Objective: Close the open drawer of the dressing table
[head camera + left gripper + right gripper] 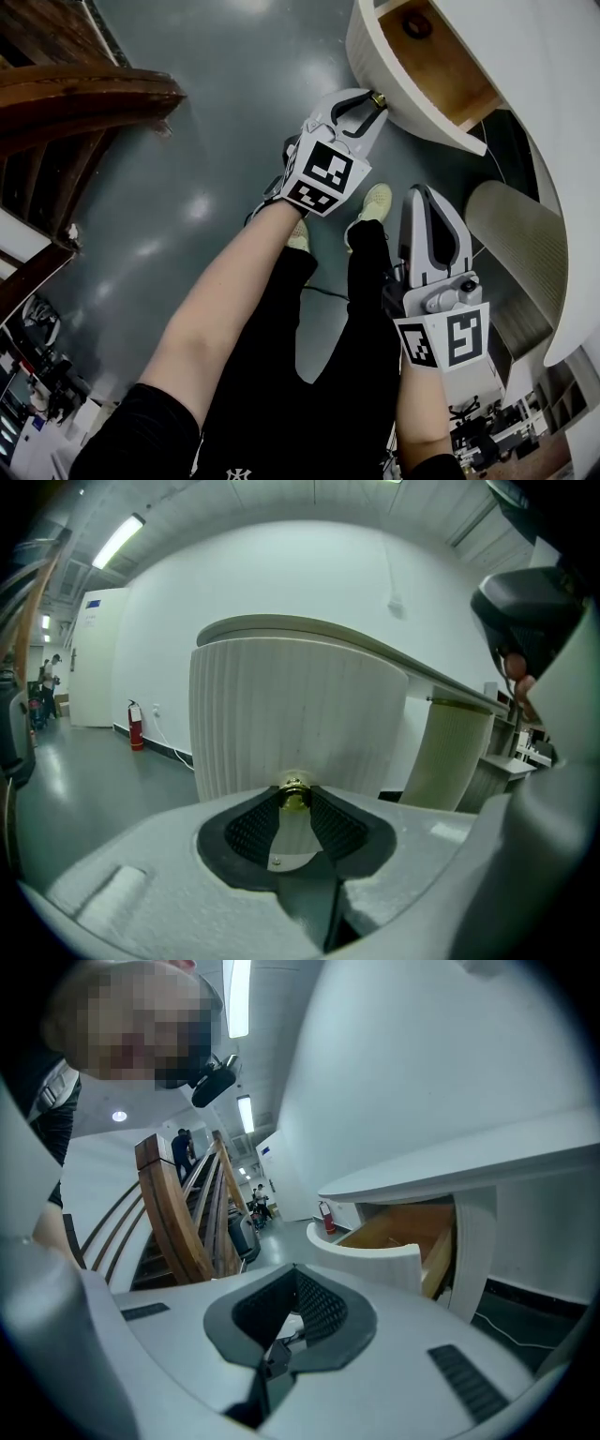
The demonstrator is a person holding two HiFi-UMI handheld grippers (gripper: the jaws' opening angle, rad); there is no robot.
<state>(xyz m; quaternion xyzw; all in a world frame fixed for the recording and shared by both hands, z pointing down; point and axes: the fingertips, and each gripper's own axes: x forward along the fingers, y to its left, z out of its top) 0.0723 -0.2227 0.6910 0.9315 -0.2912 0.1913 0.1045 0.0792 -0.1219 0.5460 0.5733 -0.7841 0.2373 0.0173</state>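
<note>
The drawer (375,52) of the dressing table (553,103) stands pulled out at the upper right of the head view; its curved, ribbed white front faces the person and its bare wooden inside shows from above; a small dark round thing lies in it near the back, too small to tell what it is.

The left gripper (374,101) reaches up to the drawer front; its jaws stand narrow, and their tips close on the small brass knob (379,97) in the middle of that front. In the left gripper view the knob (295,793) sits pinched between the two dark ribbed pads (251,829), with the ribbed front (300,714) rising straight behind it.

The right gripper (425,193) hangs lower and to the right in the head view, apart from the drawer, pointing the same way; its jaws are together at the tips and hold nothing; its own view shows the open drawer (370,1252) ahead of it under the white table top (469,1162).

A ribbed white column (516,230) stands beside the right gripper, under the table; the person's dark trousers and pale shoes (375,202) show on the grey floor (187,141); a wooden staircase (84,103) runs along the left.
</note>
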